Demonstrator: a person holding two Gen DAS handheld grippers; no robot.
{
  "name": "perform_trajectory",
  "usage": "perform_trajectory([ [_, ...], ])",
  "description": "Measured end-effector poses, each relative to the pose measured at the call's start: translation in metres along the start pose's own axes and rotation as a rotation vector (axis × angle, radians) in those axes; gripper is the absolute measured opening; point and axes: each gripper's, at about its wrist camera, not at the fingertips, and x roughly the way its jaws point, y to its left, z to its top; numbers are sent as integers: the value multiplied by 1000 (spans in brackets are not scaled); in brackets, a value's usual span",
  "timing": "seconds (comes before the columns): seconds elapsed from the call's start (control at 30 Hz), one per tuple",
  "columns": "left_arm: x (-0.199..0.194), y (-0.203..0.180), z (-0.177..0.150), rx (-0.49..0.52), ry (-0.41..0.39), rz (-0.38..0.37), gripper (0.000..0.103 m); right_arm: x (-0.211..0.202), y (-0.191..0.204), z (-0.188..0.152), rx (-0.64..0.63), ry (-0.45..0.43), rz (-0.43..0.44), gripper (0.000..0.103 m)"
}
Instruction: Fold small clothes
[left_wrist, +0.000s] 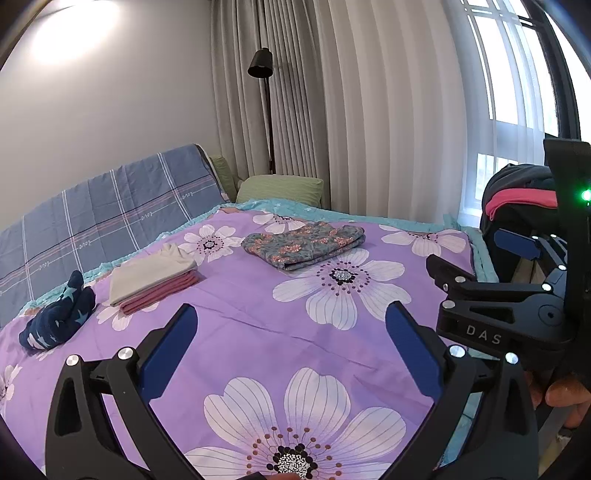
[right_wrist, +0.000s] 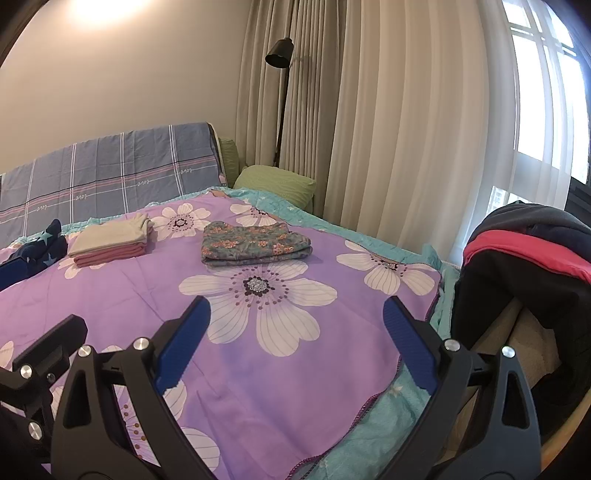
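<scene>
Clothes are sitting in two places: folded ones far across the bed, unfolded ones heaped at the right. I am holding my left jaws (left_wrist: 291, 332) wide over the purple floral bedspread (left_wrist: 258, 306), gripping nothing, and my right jaws (right_wrist: 295, 325) are equally wide and empty just beside them. Ahead, the floral garment (right_wrist: 255, 243) is lying folded near the middle; further left the beige-and-pink stack (right_wrist: 110, 240) is looking finished, and the navy star piece (left_wrist: 59, 314) is sitting bundled at the far left. So I am judging several items done. The dark pile with a pink layer (right_wrist: 528, 258), draped beyond the bed's right edge, is probably waiting. Between my jaws and the folded items the bedspread is giving open room for spreading; the teal border (right_wrist: 369, 424) is marking the near-right drop-off.
</scene>
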Motion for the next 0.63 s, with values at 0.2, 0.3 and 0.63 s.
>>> perform_trajectory([
  [0.2, -1, 1, 0, -8, -1, -4, 102, 1, -1, 0, -5, -6, -3, 96],
  [0.3, -1, 1, 0, -5, -1, -7, 102, 0, 0, 0, -4, -5, -2, 96],
  [0.63, 0, -1, 1, 1, 1, -10, 102, 0, 1, 0, -9, -4, 1, 96],
])
